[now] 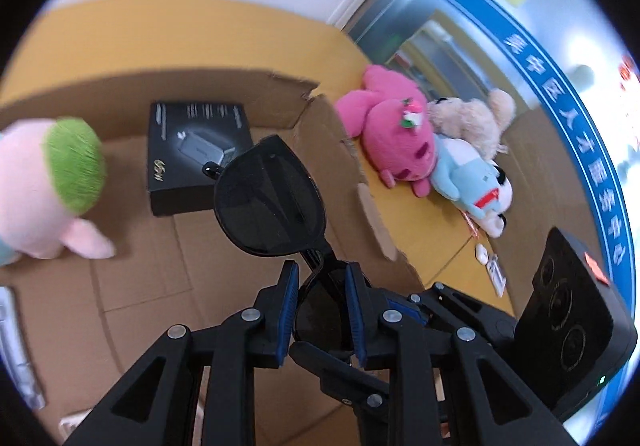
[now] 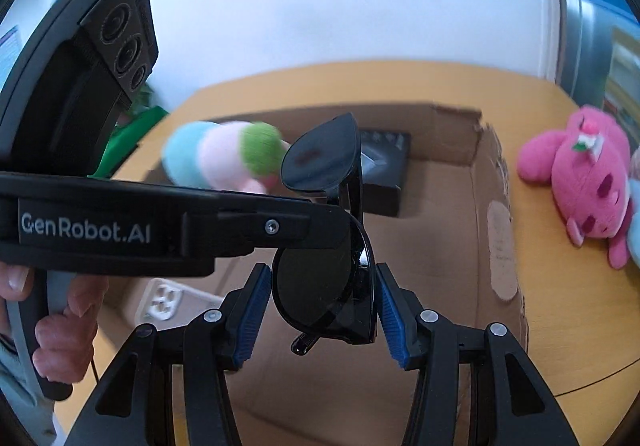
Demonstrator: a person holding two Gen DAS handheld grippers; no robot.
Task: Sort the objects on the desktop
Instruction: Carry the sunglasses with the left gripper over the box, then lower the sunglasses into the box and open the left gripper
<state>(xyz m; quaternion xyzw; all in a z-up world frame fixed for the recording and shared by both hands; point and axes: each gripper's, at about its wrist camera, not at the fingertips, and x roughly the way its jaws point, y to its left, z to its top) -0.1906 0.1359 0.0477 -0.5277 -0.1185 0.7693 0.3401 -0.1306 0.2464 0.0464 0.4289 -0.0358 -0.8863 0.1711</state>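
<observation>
Black sunglasses [image 1: 268,198] hang above an open cardboard box [image 1: 240,86], held from both ends. In the left wrist view my left gripper [image 1: 322,274] is shut on them near the bridge, with one dark lens sticking out forward. The right wrist view has my right gripper [image 2: 320,278] shut on the other lens and the folded arms of the sunglasses [image 2: 320,162]. The left gripper's black body [image 2: 100,230] crosses that view from the left, gripped by a hand [image 2: 68,338]. The right gripper's body [image 1: 572,310] shows at the lower right.
Inside the box [image 2: 440,134] lie a black product box [image 1: 196,154] and a pink-and-green plush [image 1: 52,182]. On the yellow table [image 1: 432,230] beside it lie a pink plush [image 1: 392,134], a beige plush [image 1: 472,118] and a blue-white plush [image 1: 472,182]. A white power strip [image 2: 164,298] sits lower left.
</observation>
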